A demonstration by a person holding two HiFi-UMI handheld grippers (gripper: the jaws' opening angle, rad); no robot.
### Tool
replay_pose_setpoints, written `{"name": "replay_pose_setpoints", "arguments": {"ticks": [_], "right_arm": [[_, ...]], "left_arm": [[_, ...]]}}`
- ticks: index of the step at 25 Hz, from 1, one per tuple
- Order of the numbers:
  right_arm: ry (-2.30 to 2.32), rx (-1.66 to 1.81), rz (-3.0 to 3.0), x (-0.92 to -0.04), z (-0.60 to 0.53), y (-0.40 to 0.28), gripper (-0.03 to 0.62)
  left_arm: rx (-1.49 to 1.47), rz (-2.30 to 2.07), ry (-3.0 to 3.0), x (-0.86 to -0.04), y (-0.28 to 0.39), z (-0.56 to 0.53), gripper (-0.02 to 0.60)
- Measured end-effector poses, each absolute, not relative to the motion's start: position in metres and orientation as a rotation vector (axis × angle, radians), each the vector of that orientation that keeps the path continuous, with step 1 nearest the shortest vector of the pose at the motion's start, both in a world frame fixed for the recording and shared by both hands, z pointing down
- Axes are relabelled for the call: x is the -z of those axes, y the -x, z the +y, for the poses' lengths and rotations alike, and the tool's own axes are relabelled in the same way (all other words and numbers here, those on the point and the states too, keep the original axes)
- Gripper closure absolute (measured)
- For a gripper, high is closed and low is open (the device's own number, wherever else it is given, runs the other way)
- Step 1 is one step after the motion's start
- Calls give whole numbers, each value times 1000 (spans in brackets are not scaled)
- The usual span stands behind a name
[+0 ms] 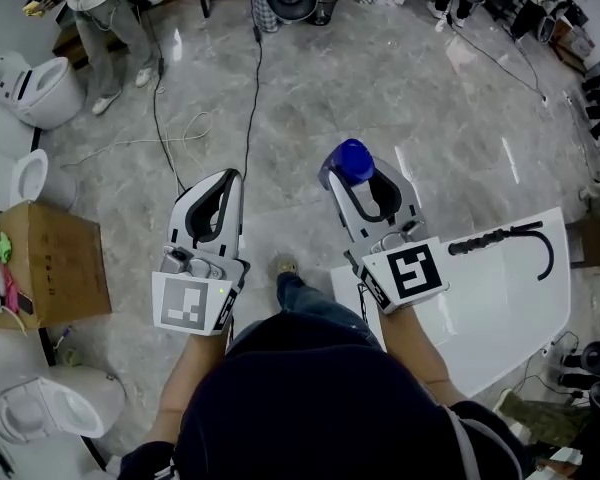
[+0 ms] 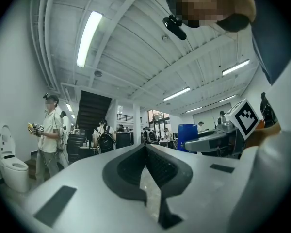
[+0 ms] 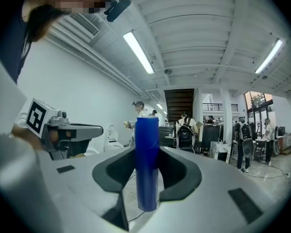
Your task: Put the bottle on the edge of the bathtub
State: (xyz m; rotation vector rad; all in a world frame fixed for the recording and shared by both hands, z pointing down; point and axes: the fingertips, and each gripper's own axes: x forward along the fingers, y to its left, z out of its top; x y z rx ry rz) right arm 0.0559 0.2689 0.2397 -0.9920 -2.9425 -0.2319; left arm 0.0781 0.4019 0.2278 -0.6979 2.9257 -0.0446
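One blue cylindrical bottle pinched in right gripper jaws; left gripper jaws together.

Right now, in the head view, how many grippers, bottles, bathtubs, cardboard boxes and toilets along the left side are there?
Grippers: 2 (left gripper, right gripper)
Blue bottle: 1
Bathtub: 1
Cardboard box: 1
Toilets: 3
Total: 8
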Motion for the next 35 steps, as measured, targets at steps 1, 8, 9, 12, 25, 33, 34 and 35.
{"name": "replay_pose_setpoints", "arguments": {"ticks": [1,8,9,12,25,33,34,35], "right_arm": [[991,230,-2941,-240,266,-42,436],[966,213,-2943,-245,244,36,436],[958,213,-2943,-246,240,44,436],[910,199,-2947,-251,226,63,436],[410,156,-3003,-269,134,121,436],[-121,142,-2992,-264,50,148,436],[-191,136,-2986,-263,40,149,436],[-267,129,-2978,-262,30,149,436]], "left_arm": [[43,2928,698,-228,-64,400,558],[44,2928,737,-233,20,377,558],[45,2926,747,-233,29,373,558],[42,2921,801,-236,54,357,558],[-3,2765,1305,-247,163,256,558],[-31,2499,1777,-243,231,154,558],[-34,2458,1833,-241,237,141,558],[-35,2412,1894,-240,243,128,558]]}}
